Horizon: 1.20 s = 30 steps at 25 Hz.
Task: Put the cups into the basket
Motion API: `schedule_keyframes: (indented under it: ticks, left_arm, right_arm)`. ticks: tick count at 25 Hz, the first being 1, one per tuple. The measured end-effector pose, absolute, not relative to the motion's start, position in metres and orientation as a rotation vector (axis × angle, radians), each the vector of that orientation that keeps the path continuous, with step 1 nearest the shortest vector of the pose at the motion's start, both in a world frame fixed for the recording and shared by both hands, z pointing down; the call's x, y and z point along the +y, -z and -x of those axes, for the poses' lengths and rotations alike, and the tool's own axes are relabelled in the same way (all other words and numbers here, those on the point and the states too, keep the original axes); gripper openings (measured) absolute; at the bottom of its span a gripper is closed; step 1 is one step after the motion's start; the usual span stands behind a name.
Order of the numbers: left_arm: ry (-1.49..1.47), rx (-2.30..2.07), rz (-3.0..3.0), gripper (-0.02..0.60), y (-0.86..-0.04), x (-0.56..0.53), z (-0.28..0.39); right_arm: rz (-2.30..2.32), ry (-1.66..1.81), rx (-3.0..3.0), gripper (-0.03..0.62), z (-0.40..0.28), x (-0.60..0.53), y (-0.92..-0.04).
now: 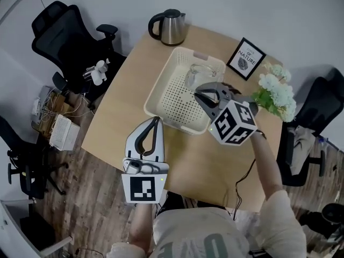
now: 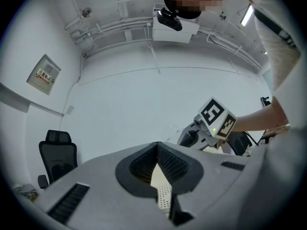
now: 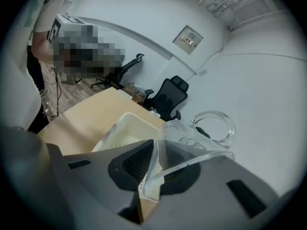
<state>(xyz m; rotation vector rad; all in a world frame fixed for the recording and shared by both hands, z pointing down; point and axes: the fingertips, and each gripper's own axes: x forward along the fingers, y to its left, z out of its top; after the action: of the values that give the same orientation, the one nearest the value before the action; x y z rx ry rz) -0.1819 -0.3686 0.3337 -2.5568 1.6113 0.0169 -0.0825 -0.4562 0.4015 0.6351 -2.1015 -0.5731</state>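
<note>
While the head view shows a cream, perforated plastic basket [image 1: 174, 98] on a tan wooden table [image 1: 121, 122], a clear glass cup [image 1: 194, 75] hangs above its floor, seemingly empty. Left gripper view: the left gripper [image 2: 157, 150] is level, its ribbed jaws together on nothing. Right gripper view: the right gripper [image 3: 156, 150] tilts down, clamped on the cup's wall.

Pale wall [image 1: 269, 4], wood floor [image 1: 97, 198], black office chairs [image 1: 64, 34], tan table [image 1: 123, 106]; cables [image 1: 45, 104], seemingly.
</note>
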Motion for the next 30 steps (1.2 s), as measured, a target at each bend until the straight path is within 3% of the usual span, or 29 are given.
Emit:
schedule_keyframes:
  ticks: [17,30]
  left_arm:
    - [0.142,1.576,2.629,0.008,-0.389,-0.404,0.197]
    - [0.203,1.534,2.639,0.008,-0.406,-0.412,0.198]
  right_arm:
    - [-0.046,0.435,-1.610,0.025,0.081,-0.538,-0.586]
    - [0.219,0.525,-1.304,0.026,0.063,-0.535,-0.653]
